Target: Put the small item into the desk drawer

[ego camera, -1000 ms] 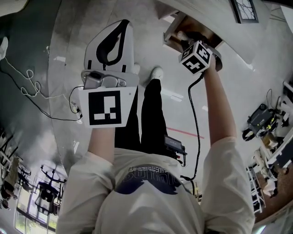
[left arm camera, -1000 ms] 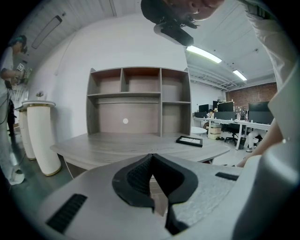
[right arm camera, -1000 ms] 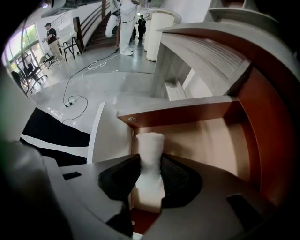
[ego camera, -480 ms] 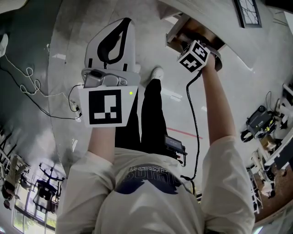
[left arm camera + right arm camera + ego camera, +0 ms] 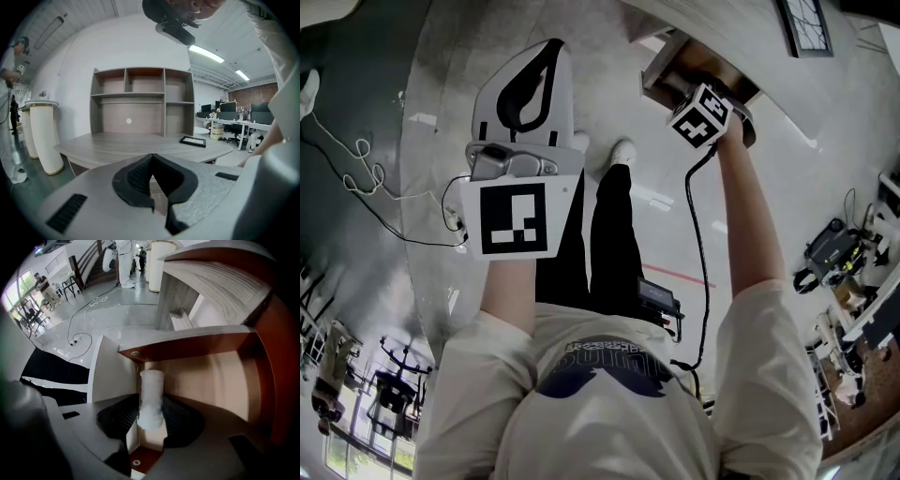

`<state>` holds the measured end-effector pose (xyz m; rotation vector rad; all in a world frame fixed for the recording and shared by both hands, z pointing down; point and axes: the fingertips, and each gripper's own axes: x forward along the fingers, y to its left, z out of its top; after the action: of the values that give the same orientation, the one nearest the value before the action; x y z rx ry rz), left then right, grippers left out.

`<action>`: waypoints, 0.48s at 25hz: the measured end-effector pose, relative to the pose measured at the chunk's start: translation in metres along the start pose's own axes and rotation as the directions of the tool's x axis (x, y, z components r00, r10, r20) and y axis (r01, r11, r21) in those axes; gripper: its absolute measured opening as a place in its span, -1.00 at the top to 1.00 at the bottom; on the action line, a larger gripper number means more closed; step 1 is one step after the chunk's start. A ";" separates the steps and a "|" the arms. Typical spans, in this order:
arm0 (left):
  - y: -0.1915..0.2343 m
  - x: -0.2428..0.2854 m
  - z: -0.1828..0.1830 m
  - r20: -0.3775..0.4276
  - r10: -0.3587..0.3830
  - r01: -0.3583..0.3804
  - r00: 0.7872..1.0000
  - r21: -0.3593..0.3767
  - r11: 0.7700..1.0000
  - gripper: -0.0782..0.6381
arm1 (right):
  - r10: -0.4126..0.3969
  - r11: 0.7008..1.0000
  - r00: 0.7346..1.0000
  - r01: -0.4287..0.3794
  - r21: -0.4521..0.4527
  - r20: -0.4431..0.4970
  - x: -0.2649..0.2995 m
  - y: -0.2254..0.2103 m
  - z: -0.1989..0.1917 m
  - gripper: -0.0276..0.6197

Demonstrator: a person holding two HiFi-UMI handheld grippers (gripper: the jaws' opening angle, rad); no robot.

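Inside the drawer (image 5: 213, 373), in a corner of it: item (image 5: 152, 389), a white roll, standing between the pads of the right gripper (image 5: 151, 420). Long axis along the fingers, far end poking past the tips toward the drawer's red-brown rim board. Jaws opening, about as wide as the roll. Pads just beside its flanks, seemingly not squeezing. Near end blurred, so perhaps slipping. Cannot say whether resting on the drawer floor.

Judged: release step, item already within the drawer walls. Next call: draw straight back along the roll's axis, out of the drawer, without dragging the roll on a pad. Tight there: drawer's side wall just beside one pad, rim board with its screw (image 5: 135, 353) close beyond the tips, desk top (image 5: 220, 282) overhanging the drawer.

Well apart from the drawer: left gripper (image 5: 153, 159), raised, pads meeting at the tips, nothing between them. Faces the shelf unit (image 5: 140, 101), not the drawer. Nearer arm plainly the right.

On the floor beside the drawer: legs (image 5: 602, 234). Farther off, a cord (image 5: 358, 161). Neither in the way. Drawer open, closing not yet done.
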<state>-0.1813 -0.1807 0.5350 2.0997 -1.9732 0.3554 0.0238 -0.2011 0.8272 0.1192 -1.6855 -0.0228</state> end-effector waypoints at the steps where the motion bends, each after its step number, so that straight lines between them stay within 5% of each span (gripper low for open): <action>1: 0.000 -0.001 0.000 0.000 0.001 -0.001 1.000 0.000 1.000 0.76 | 0.007 1.000 1.000 -0.007 0.013 0.005 -0.001 0.001 -0.001 0.43; 12: -0.001 -0.005 -0.005 -0.005 0.002 -0.002 1.000 0.007 1.000 0.76 | 0.042 0.991 0.997 -0.050 0.126 0.065 -0.012 0.000 -0.004 0.42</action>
<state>-0.1802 -0.1740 0.5381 2.0994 -1.9740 0.3681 0.0295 -0.1997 0.8162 0.1768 -1.7511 0.1173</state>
